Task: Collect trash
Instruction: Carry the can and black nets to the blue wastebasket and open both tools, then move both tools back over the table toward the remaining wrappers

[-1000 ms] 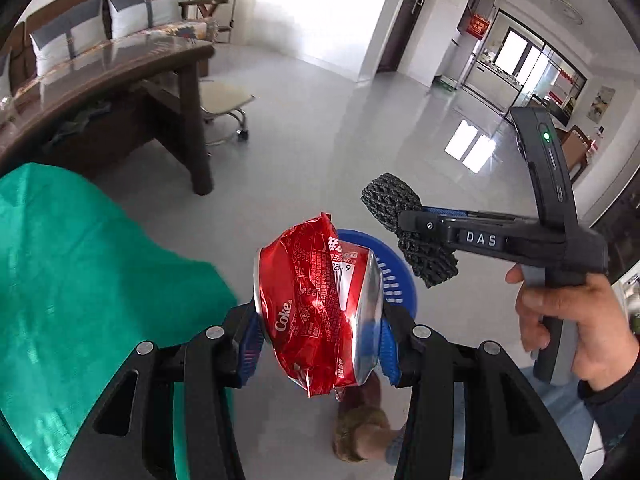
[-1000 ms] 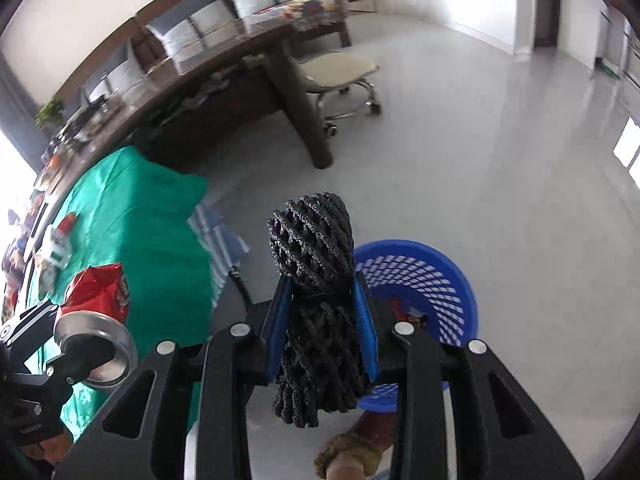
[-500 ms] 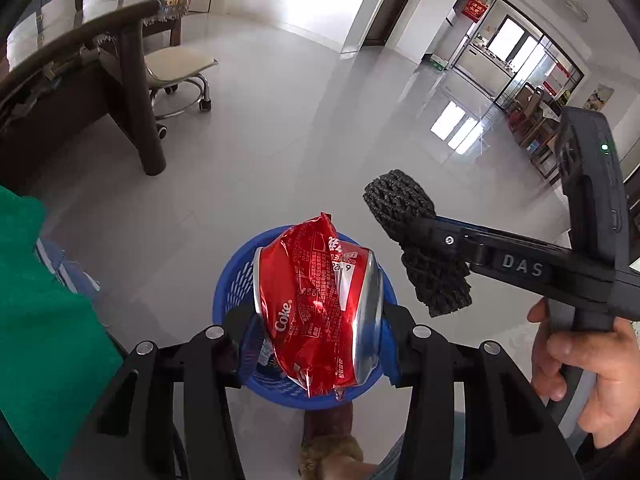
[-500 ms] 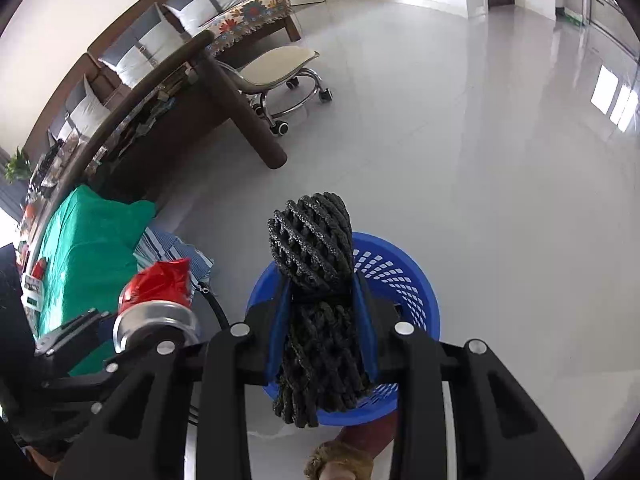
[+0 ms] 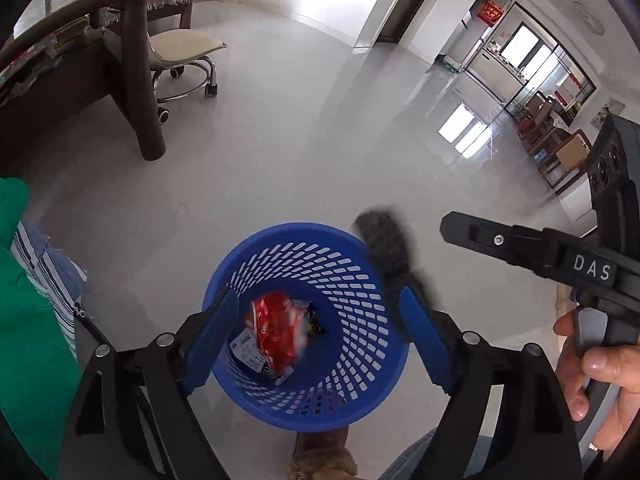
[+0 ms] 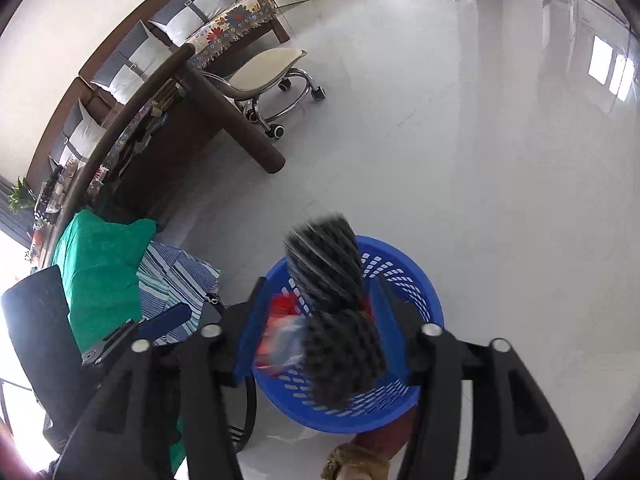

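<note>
Left hand-held gripper [image 5: 316, 336] gapes wide, can [image 5: 276, 330] in the basket [image 5: 360, 360] below it. Right hand-held gripper [image 6: 316, 332] wide too, black mesh [image 6: 336, 320] blurred between its fingers.

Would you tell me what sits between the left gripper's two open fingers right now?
In the left wrist view, the blue basket fills the gap of the left gripper, with the crushed red can lying inside it.

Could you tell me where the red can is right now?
In the left wrist view, the red can lies inside the blue basket, between the open left hand-held gripper fingers.
</note>
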`<action>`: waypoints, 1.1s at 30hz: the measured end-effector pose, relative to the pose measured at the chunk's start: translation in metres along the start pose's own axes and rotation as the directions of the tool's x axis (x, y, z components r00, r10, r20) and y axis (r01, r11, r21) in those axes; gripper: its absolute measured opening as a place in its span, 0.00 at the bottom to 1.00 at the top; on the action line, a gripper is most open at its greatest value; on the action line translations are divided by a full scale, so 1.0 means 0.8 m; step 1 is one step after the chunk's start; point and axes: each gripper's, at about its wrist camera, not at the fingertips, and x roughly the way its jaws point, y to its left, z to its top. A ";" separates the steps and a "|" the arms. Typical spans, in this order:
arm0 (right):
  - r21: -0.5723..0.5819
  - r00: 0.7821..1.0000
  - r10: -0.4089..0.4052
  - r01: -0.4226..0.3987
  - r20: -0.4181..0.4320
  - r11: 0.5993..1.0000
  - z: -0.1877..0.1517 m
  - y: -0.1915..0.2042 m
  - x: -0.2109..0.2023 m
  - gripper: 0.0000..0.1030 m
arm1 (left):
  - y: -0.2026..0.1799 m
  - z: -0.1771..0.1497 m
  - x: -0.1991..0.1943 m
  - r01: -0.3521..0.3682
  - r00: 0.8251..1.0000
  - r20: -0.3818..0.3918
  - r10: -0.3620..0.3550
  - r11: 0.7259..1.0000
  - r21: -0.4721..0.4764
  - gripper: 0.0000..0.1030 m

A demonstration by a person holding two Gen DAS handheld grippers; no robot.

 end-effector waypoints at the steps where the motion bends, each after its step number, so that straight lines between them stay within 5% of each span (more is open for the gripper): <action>1: 0.002 1.000 0.000 0.000 0.006 1.000 0.001 0.001 -0.002 0.54 | 0.002 0.000 -0.005 -0.005 1.000 0.005 0.005 1.000 -0.005 0.81; 8: -0.015 0.989 -0.103 0.105 0.103 0.994 0.008 0.020 -0.027 0.86 | 0.009 -0.010 -0.087 -0.047 0.994 0.097 0.047 0.999 -0.002 0.89; 17: -0.089 0.967 -0.173 0.192 0.189 0.977 0.010 0.083 -0.037 0.90 | 0.059 -0.087 -0.228 -0.225 0.956 0.194 0.218 0.974 0.014 0.95; 22: -0.189 0.960 -0.123 0.173 0.252 0.967 -0.011 0.158 -0.044 0.90 | 0.129 -0.147 -0.302 -0.340 0.917 0.189 0.352 0.936 -0.096 0.95; 26: -0.305 0.948 -0.045 0.146 0.315 0.941 -0.042 0.239 -0.049 0.91 | 0.192 -0.195 -0.362 -0.432 0.863 0.186 0.469 0.878 -0.206 0.95; 30: -0.489 0.942 0.083 0.092 0.324 0.868 -0.095 0.337 -0.037 0.91 | 0.237 -0.231 -0.403 -0.533 0.797 0.154 0.584 0.800 -0.275 0.95; 33: -0.608 0.958 0.184 -0.014 0.218 0.794 -0.143 0.404 -0.015 0.91 | 0.270 -0.256 -0.428 -0.551 0.776 0.134 0.616 0.766 -0.333 0.95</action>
